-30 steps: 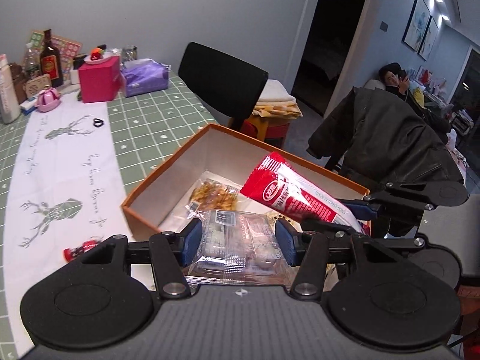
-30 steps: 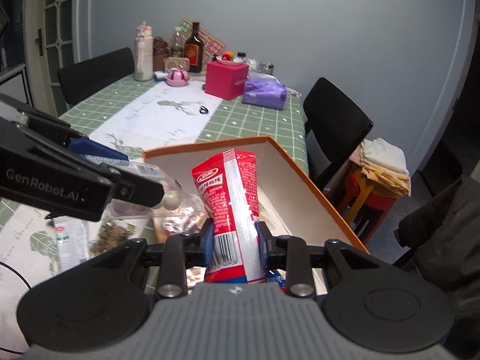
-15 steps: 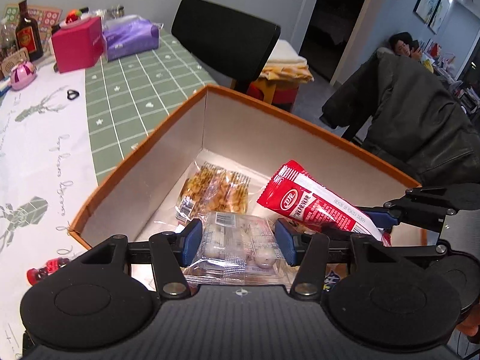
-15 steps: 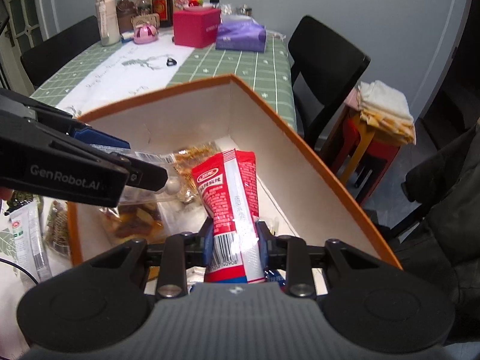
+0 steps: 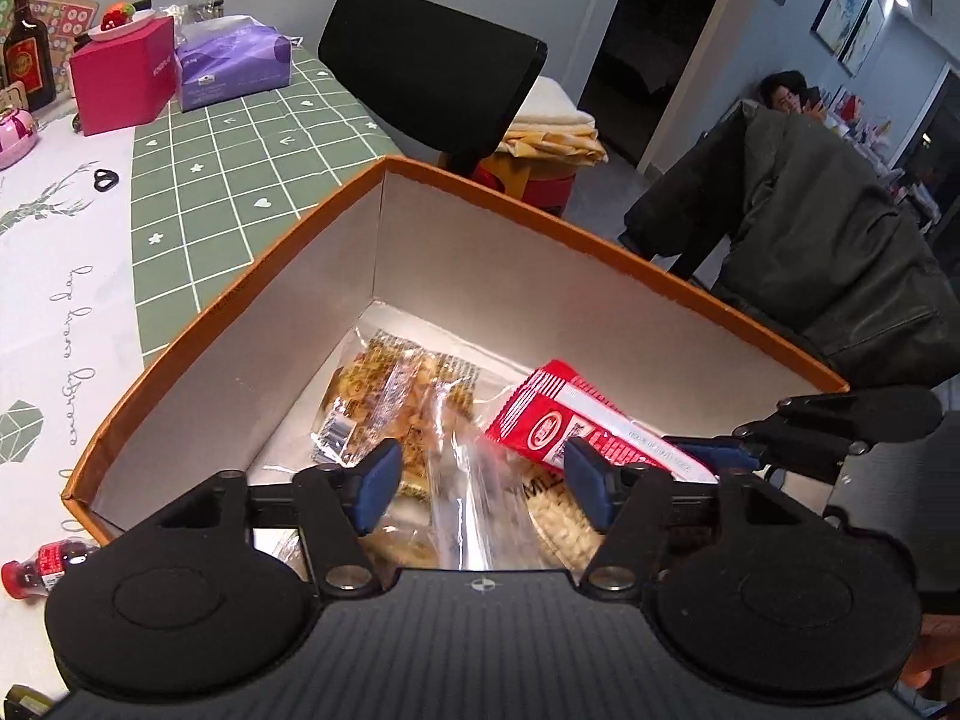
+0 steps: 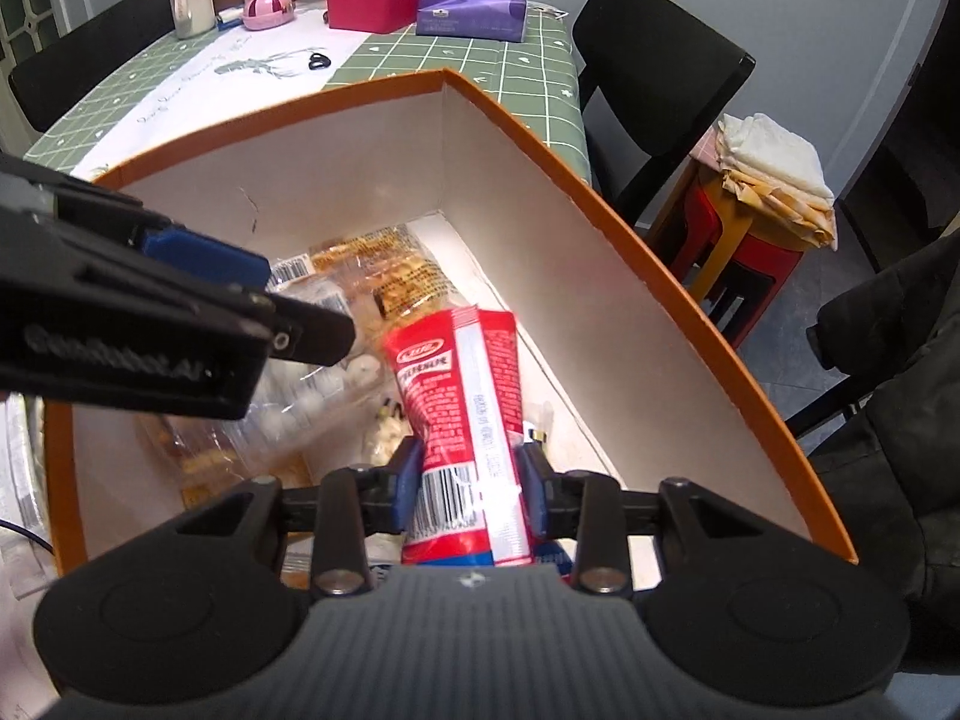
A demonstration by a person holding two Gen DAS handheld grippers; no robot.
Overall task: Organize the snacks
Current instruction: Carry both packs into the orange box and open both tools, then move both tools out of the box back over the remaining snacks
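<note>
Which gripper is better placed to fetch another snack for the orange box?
Left gripper: it stands open, its clear packet released. The right gripper has the red snack packet between its opening jaws.

The snack box (image 6: 654, 276) is orange outside and plain white within. A red-and-white packet (image 6: 468, 396) carries a black barcode. The tablecloth (image 5: 252, 180) is green with a white grid; its runner (image 5: 54, 276) is white with grey-green deer. The gift box (image 5: 120, 81) is magenta.
</note>
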